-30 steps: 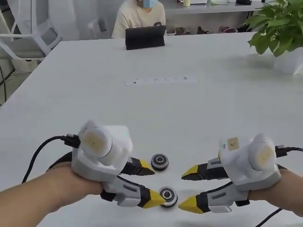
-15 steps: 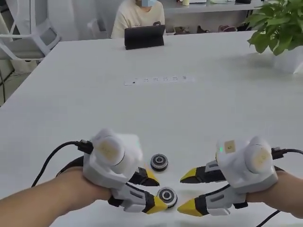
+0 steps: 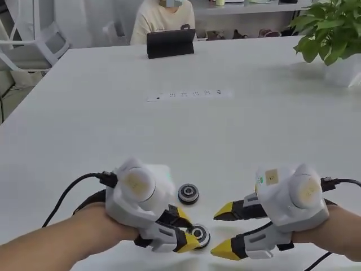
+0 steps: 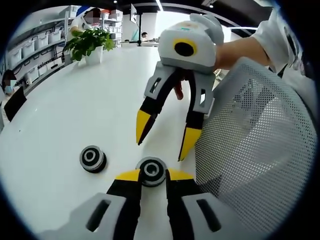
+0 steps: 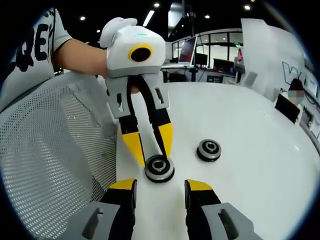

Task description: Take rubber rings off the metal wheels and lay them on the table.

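Two metal wheels with black rubber rings lie near the table's front edge. The near wheel (image 3: 199, 234) (image 4: 151, 171) (image 5: 159, 168) sits between the yellow tips of my left gripper (image 3: 186, 228) (image 4: 154, 176), whose jaws press its two sides. The other wheel (image 3: 188, 193) (image 4: 93, 159) (image 5: 208, 149) lies free a little farther off. My right gripper (image 3: 224, 230) (image 5: 160, 186) stands open, facing the left gripper (image 5: 153, 152) just short of the near wheel, with nothing between its fingers. In the left gripper view the right gripper (image 4: 161, 149) points down at the table.
A white socket strip (image 3: 189, 95) is set into the table's middle. A black laptop (image 3: 171, 43) and a seated person are at the far end, and a potted plant (image 3: 330, 34) stands at the far right. A mesh chair back (image 4: 250, 150) (image 5: 50, 150) stands behind the front edge.
My left gripper has moved forward and down onto the near wheel, and its jaws have narrowed around it. The right gripper has stayed nearly in place.
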{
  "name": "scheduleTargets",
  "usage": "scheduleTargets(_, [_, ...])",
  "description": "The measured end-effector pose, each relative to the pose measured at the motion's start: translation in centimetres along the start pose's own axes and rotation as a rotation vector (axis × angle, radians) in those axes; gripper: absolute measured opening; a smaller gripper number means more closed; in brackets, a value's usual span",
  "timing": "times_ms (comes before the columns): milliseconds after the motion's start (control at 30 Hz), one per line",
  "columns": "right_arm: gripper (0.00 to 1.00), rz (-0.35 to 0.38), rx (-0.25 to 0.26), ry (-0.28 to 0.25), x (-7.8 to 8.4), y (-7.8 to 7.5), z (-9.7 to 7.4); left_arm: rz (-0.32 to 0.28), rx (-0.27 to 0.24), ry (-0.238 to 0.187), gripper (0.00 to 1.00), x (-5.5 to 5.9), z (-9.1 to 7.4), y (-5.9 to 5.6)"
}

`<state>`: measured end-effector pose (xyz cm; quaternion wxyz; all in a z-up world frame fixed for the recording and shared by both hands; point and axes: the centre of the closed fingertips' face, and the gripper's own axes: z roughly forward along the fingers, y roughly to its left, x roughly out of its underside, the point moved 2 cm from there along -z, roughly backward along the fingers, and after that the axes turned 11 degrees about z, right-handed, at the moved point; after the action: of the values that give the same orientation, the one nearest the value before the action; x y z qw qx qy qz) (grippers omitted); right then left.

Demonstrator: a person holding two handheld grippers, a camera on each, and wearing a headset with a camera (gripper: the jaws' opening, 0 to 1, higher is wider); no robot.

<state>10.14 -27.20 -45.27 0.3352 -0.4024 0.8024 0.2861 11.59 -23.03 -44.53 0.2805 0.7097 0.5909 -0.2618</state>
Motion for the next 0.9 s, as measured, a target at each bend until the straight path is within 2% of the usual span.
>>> scheduleTargets(100, [0.36, 0.001, 0.001, 0.001, 0.05, -0.01, 0.04, 0.003, -0.005, 0.013, 0.12, 0.19, 0.24, 0.02])
scheduleTargets(233, [0.36, 0.004, 0.002, 0.002, 0.13, -0.02, 0.1, -0.02, -0.019, 0.0, 0.1, 0.03, 0.2, 0.18])
scheduleTargets(333, [0.36, 0.004, 0.002, 0.003, 0.16, 0.01, 0.17, 0.011, -0.03, 0.006, 0.09, 0.01, 0.23, 0.07])
scheduleTargets(433, [0.36, 0.004, 0.0, 0.006, 0.24, 0.04, 0.25, 0.078, -0.041, 0.024, 0.08, 0.02, 0.35, -0.08])
scheduleTargets(533, [0.36, 0.005, -0.003, 0.009, 0.27, 0.05, 0.31, 0.067, -0.041, 0.023, 0.08, -0.01, 0.4, 0.0])
scheduleTargets(900, [0.34, 0.002, -0.01, 0.011, 0.04, 0.1, 0.58, 0.068, -0.047, -0.016, 0.07, 0.11, 0.41, 0.04])
